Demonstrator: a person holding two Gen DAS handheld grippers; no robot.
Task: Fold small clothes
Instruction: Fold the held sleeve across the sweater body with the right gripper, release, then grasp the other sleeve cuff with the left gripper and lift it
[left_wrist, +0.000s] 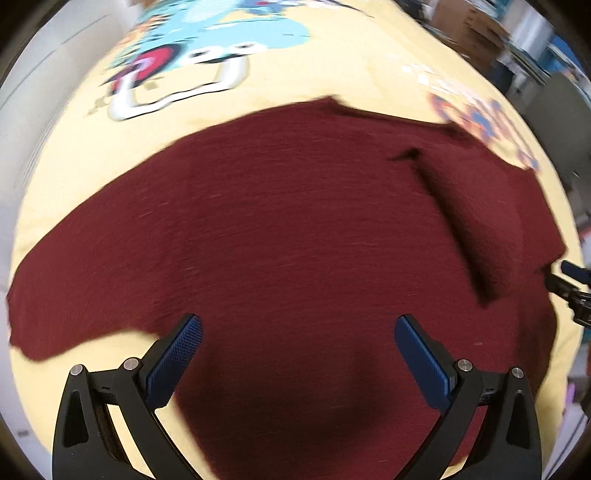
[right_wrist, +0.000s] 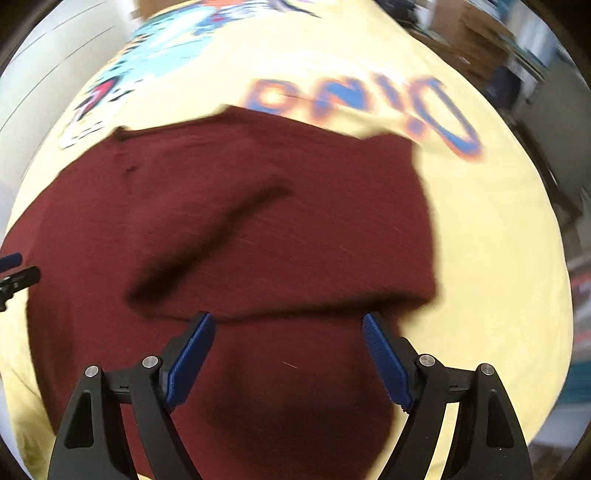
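Observation:
A dark red garment (left_wrist: 280, 236) lies spread on a yellow printed cloth (left_wrist: 280, 92). A dark crease runs across its right part. My left gripper (left_wrist: 297, 326) is open and empty just above the garment's near part. In the right wrist view the garment (right_wrist: 258, 221) has a folded layer with an edge near my fingertips. My right gripper (right_wrist: 288, 325) is open and empty over that edge. The right gripper's tip shows at the right edge of the left wrist view (left_wrist: 570, 280), and the left gripper's tip at the left edge of the right wrist view (right_wrist: 14, 273).
The yellow cloth (right_wrist: 491, 258) carries a blue cartoon print (left_wrist: 207, 33) and blue-orange letters (right_wrist: 369, 99) at the far side. Cardboard boxes (left_wrist: 476, 33) and clutter stand beyond the table at the far right. A pale wall is at the left.

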